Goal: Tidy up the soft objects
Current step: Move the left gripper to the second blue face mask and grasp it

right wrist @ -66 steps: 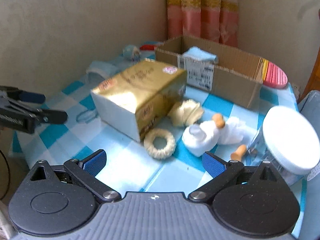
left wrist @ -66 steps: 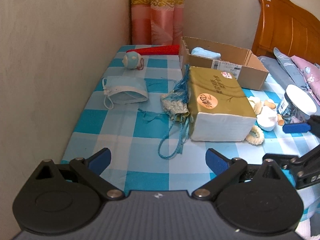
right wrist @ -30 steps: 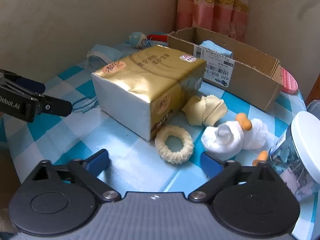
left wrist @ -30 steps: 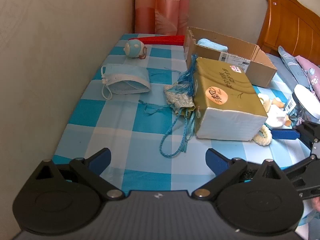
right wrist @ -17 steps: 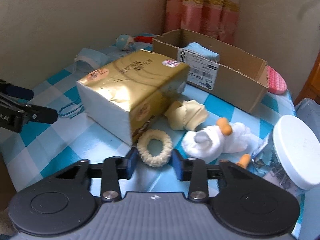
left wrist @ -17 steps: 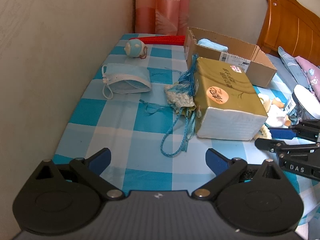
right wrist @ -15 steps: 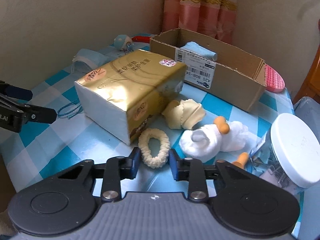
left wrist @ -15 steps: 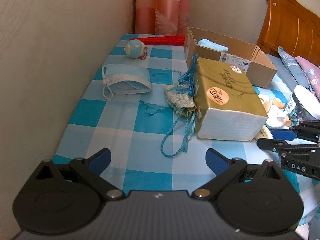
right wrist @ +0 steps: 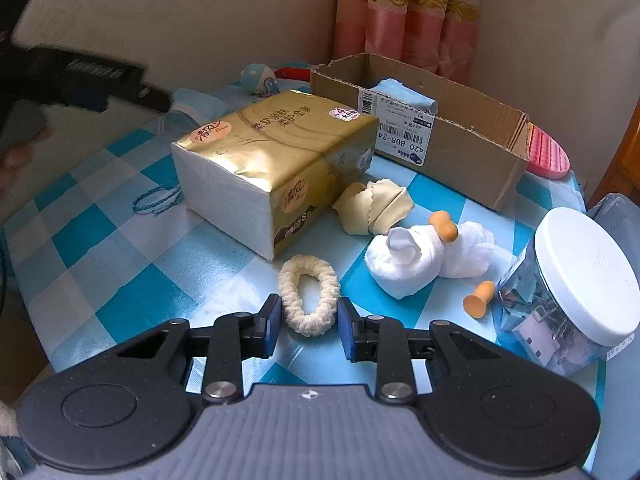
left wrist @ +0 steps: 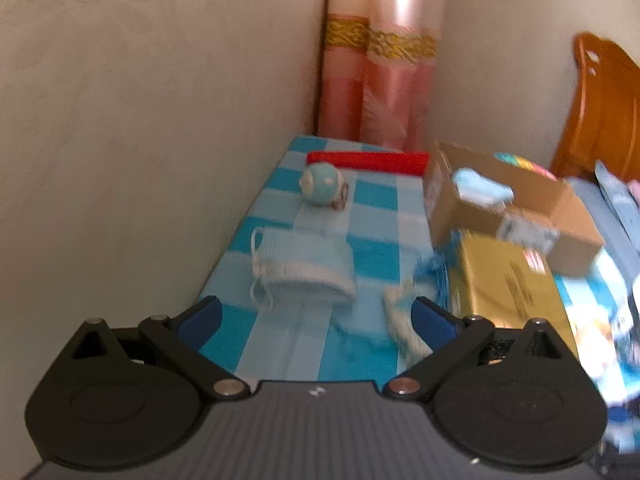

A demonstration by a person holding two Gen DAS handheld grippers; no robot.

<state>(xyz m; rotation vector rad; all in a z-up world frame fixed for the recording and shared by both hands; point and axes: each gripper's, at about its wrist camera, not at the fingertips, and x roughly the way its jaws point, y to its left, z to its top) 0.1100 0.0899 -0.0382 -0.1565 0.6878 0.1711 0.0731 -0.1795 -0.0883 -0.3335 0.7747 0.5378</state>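
Note:
A cream fluffy scrunchie (right wrist: 308, 263) lies on the blue checked tablecloth in front of the gold tissue pack (right wrist: 272, 148). My right gripper (right wrist: 309, 314) is shut on it, and the blue pads squeeze the ring into an oval. In the blurred left wrist view, my left gripper (left wrist: 316, 316) is open with nothing between its fingers. It hangs just above and short of a light blue face mask (left wrist: 304, 276). An open cardboard box (right wrist: 448, 132) at the back holds a folded blue cloth (right wrist: 404, 94).
A yellow cloth (right wrist: 374, 206), white socks (right wrist: 416, 264) with orange pegs and a white-lidded jar (right wrist: 576, 280) lie right of the scrunchie. A tasselled pouch (left wrist: 404, 312) sits beside the tissue pack. A blue ball toy (left wrist: 322, 184) is at the back, with the wall on the left.
The right jaws closed from wide open onto the scrunchie and squeezed it narrow. The left gripper swung forward and up towards the mask, and its view is now blurred.

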